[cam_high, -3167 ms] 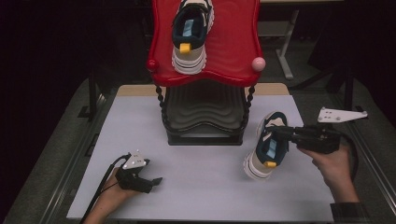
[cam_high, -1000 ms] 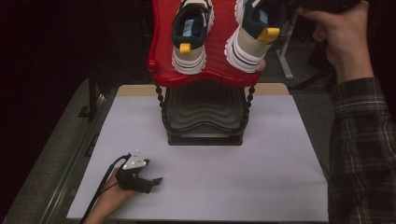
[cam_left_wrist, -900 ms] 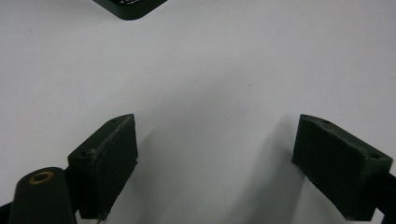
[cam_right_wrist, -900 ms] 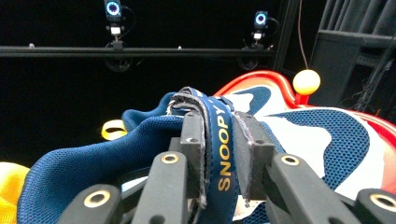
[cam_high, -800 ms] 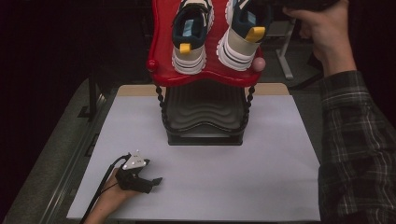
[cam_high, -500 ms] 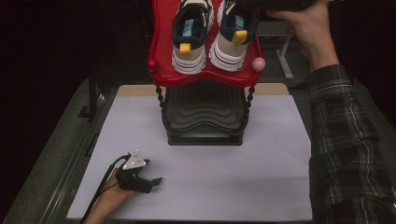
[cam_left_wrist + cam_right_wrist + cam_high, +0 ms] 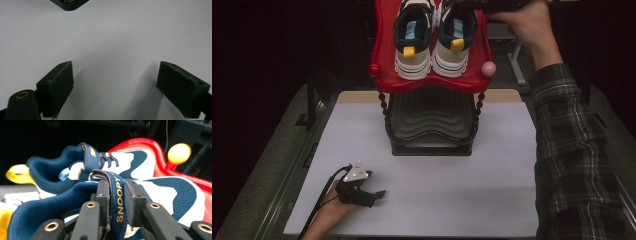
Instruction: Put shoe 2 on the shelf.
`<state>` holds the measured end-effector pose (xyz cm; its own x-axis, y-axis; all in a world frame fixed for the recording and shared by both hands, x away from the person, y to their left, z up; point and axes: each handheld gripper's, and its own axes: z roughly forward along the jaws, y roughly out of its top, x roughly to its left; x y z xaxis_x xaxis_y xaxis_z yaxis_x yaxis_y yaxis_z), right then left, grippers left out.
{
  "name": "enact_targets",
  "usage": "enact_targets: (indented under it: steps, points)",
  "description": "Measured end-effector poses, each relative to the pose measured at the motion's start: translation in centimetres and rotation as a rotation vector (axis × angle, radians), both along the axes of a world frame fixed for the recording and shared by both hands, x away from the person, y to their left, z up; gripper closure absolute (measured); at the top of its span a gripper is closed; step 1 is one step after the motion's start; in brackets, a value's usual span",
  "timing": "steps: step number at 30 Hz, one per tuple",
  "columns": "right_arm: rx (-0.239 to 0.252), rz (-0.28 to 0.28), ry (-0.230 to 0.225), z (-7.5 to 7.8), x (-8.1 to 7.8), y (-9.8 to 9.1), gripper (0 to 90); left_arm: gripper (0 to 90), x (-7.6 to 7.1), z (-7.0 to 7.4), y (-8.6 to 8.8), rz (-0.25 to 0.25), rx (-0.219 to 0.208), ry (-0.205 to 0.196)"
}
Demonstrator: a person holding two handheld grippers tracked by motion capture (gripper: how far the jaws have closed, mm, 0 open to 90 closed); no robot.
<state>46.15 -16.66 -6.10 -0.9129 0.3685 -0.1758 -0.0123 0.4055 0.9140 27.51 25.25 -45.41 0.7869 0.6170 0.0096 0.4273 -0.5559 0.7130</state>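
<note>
Step in hand: setting the second shoe (image 7: 455, 37) on the red shelf (image 7: 384, 75) at top centre of the high view, beside the first shoe (image 7: 413, 42) already parked there. Right gripper (image 7: 117, 202) is clamped on the second shoe's tongue strap, the one lettered SNOOPY, pads squeezing it from both sides in the right gripper view; the right hand (image 7: 524, 20) is at the top right of the high view. The two shoes sit side by side, heels with yellow tabs toward the camera, seemingly touching or nearly so. Can't tell whether the second shoe's sole is fully down on the shelf or just above it. Left gripper (image 7: 359, 186) rests at lower left of the high view on the white table (image 7: 512, 165), jaws wide open with nothing between them, idle. Black lower shelf (image 7: 432, 125) sits under the red one. Next move, as I judge it: settle the shoe flat, open the jaws to free the strap, then draw back without dragging the shoe off the front edge.
</note>
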Motion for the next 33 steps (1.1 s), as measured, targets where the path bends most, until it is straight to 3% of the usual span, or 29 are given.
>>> enact_targets:
  steps: [4, 6, 9, 17, 23, 33]
  points:
    - [0.014, -0.002, -0.007, -0.3, 0.0, 0.6, 74.1, 13.2, 0.0, 0.0, 0.0, -0.001, -0.001, -0.002]
    - [0.031, -0.004, 0.012, -0.4, 0.1, 0.5, 72.4, 13.3, 0.0, 0.0, 0.0, -0.001, 0.0, -0.002]
    - [0.044, -0.047, 0.026, -0.4, -0.2, 0.3, 55.1, 13.3, 0.0, 0.0, 0.0, -0.002, 0.0, -0.002]
    - [0.091, -0.093, 0.061, -0.6, -2.2, -2.5, 42.1, 13.3, 0.0, 0.0, 0.0, 0.0, -0.001, 0.0]
    - [0.163, -0.107, 0.084, -1.2, -3.8, -5.4, 41.5, 13.3, 0.0, 0.0, 0.0, 0.0, -0.003, -0.004]
    - [0.175, -0.158, 0.087, -3.2, -6.8, -8.7, 39.2, 13.4, 0.0, 0.0, 0.0, 0.0, 0.001, -0.005]
